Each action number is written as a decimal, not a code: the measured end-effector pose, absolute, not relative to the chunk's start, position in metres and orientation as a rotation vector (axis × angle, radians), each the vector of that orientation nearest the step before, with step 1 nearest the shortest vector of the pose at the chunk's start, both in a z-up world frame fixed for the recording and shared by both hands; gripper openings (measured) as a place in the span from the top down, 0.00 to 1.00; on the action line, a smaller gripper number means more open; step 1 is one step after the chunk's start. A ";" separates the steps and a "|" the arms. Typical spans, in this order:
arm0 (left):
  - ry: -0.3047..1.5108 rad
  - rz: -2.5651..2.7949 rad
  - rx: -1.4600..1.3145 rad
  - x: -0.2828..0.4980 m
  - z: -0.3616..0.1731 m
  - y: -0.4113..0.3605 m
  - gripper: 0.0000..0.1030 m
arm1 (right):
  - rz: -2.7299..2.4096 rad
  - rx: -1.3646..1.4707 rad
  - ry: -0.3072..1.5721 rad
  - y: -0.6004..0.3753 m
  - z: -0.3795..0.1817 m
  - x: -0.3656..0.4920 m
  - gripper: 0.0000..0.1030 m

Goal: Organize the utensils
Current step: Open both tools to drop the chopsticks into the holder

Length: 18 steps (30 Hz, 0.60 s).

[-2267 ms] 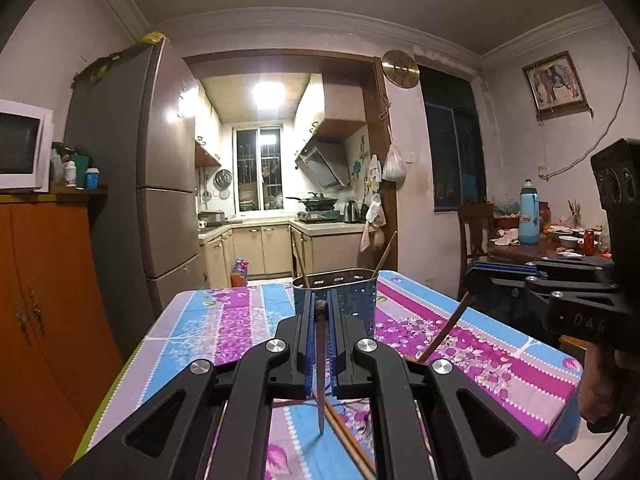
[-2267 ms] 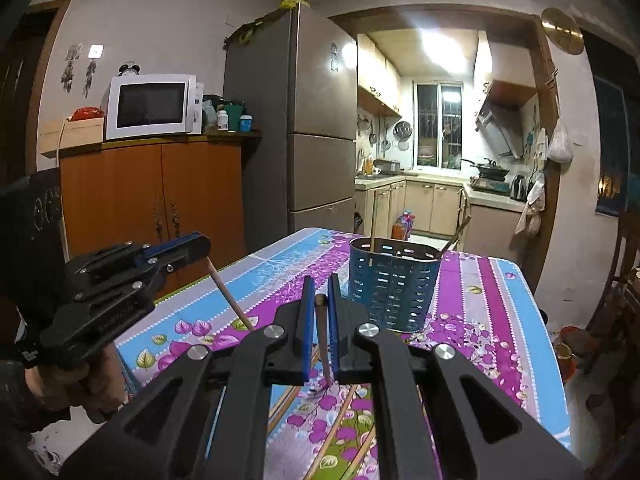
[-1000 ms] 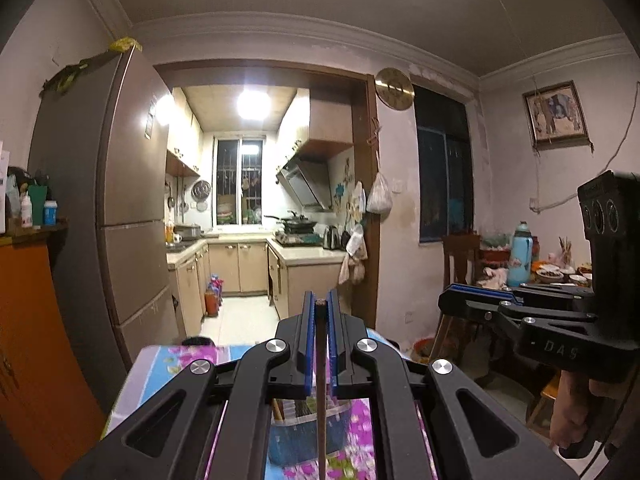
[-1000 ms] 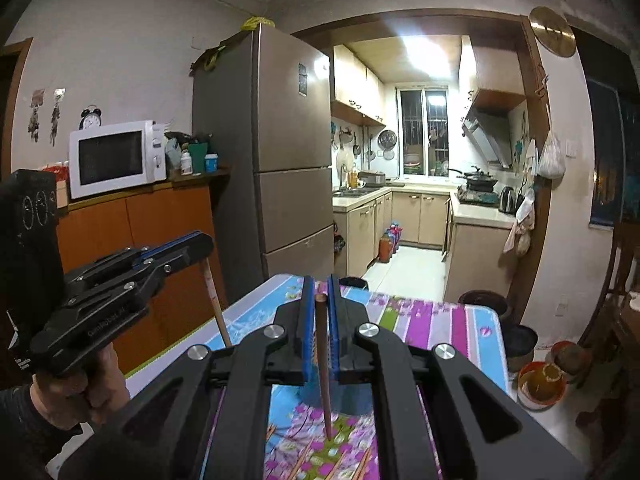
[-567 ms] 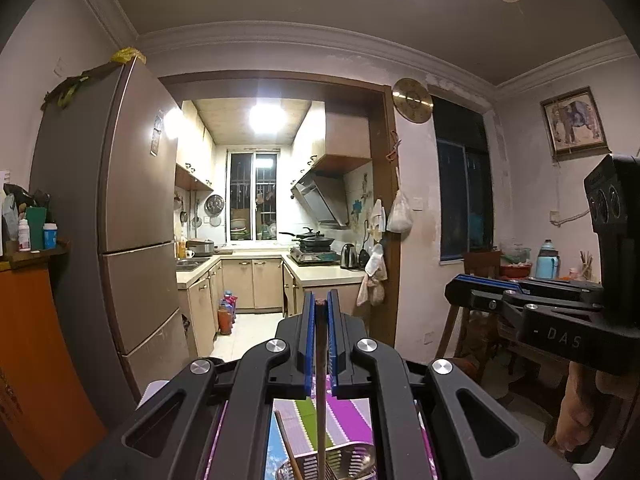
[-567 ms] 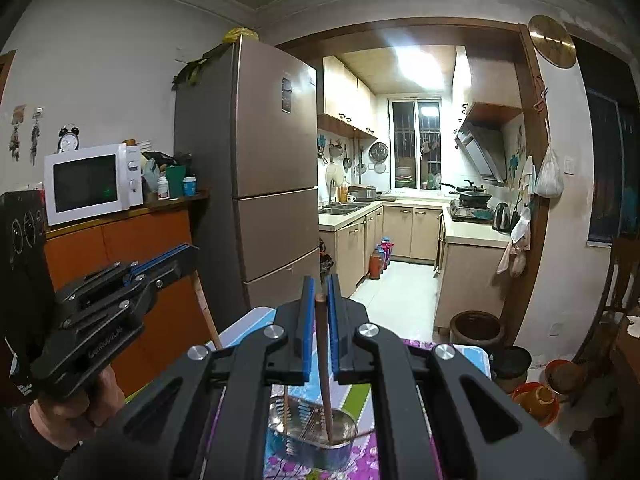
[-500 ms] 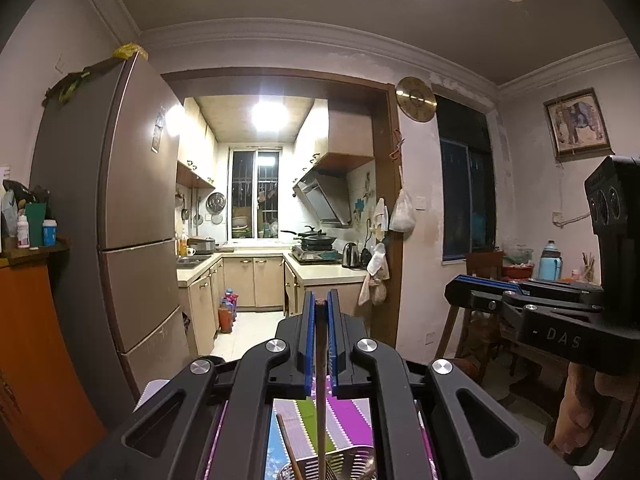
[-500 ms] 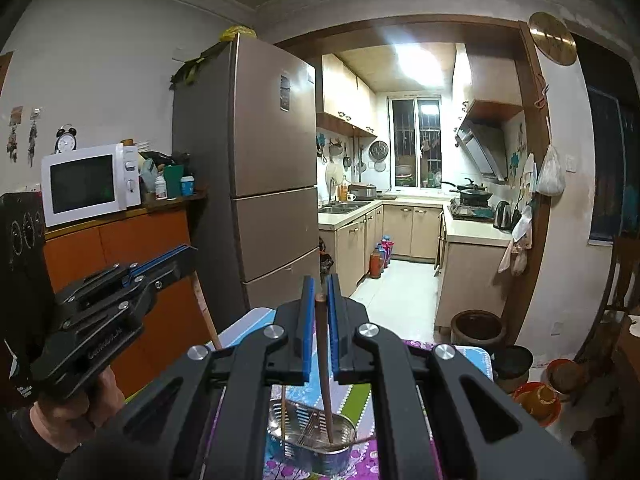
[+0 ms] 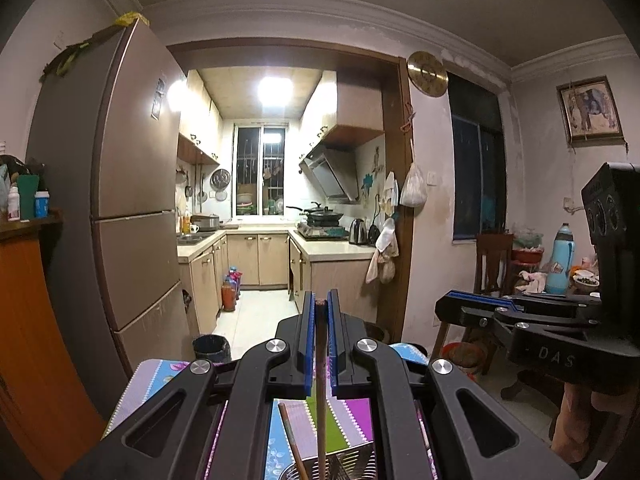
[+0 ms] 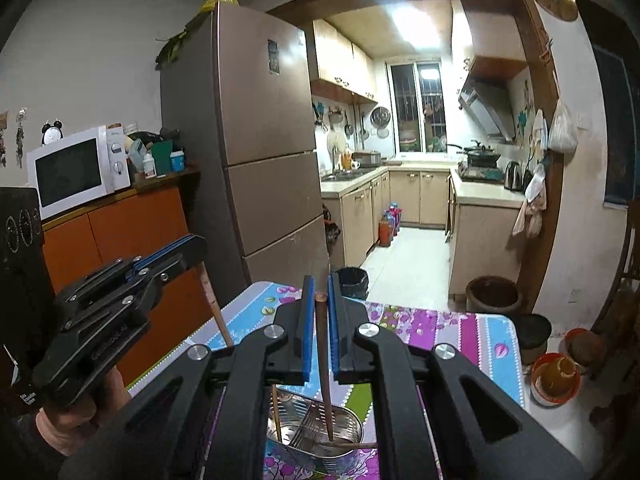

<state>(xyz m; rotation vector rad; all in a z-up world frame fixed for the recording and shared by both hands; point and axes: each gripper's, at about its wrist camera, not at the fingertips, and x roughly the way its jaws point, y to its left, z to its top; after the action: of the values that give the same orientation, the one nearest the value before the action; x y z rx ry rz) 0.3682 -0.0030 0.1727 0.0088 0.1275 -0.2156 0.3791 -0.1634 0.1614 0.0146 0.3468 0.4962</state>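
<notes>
My left gripper [image 9: 320, 304] is shut on a brown chopstick [image 9: 320, 392] that hangs point-down over the metal utensil holder [image 9: 352, 466] at the bottom of the left wrist view. My right gripper [image 10: 319, 286] is shut on another chopstick [image 10: 325, 368]; its tip dips into the holder [image 10: 320, 440], which stands on the floral tablecloth [image 10: 460, 332]. Two chopsticks stand or lie in the holder. The left gripper [image 10: 176, 252] with its chopstick [image 10: 216, 312] shows at the left of the right wrist view. The right gripper [image 9: 472, 304] shows at the right of the left wrist view.
Beyond the table's far edge stand a tall refrigerator [image 10: 260, 152], an orange cabinet [image 10: 120, 240] with a microwave [image 10: 76, 170], and a black bin [image 10: 352, 280] on the kitchen floor. A dark pot [image 10: 494, 292] and bowl [image 10: 554, 376] sit on the floor at right.
Both grippers have moved forward over the table, each still shut on its chopstick. The holder has slid from ahead of them to right below their fingertips.
</notes>
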 end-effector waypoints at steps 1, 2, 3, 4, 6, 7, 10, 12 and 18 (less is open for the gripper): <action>0.135 -0.215 0.009 0.372 0.169 -0.003 0.93 | 0.497 0.015 0.353 -0.163 0.159 0.381 0.95; 0.143 -0.214 0.007 0.376 0.166 -0.003 0.93 | 0.498 0.018 0.364 -0.163 0.156 0.384 0.95; 0.150 -0.214 0.008 0.379 0.164 -0.003 0.93 | 0.500 0.021 0.372 -0.163 0.152 0.386 0.95; 0.159 -0.212 0.010 0.383 0.159 -0.003 0.93 | 0.502 0.025 0.384 -0.164 0.148 0.390 0.95; 0.179 -0.213 0.014 0.390 0.153 -0.003 0.93 | 0.502 0.027 0.402 -0.162 0.143 0.395 0.95; 0.188 -0.212 0.016 0.394 0.149 -0.004 0.93 | 0.502 0.027 0.410 -0.161 0.140 0.397 0.95; 0.211 -0.206 0.021 0.404 0.140 -0.004 0.93 | 0.499 0.022 0.438 -0.159 0.131 0.406 0.95; 0.221 -0.196 0.017 0.411 0.137 -0.002 0.93 | 0.499 0.020 0.458 -0.157 0.126 0.414 0.95; 0.238 -0.175 0.007 0.423 0.129 0.004 0.93 | 0.488 0.026 0.487 -0.159 0.117 0.429 0.94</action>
<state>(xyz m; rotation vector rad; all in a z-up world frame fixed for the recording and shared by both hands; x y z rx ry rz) 0.4228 0.0038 0.1293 0.0067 0.2378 -0.1749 0.4291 -0.1588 0.1172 0.0264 0.4871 0.4876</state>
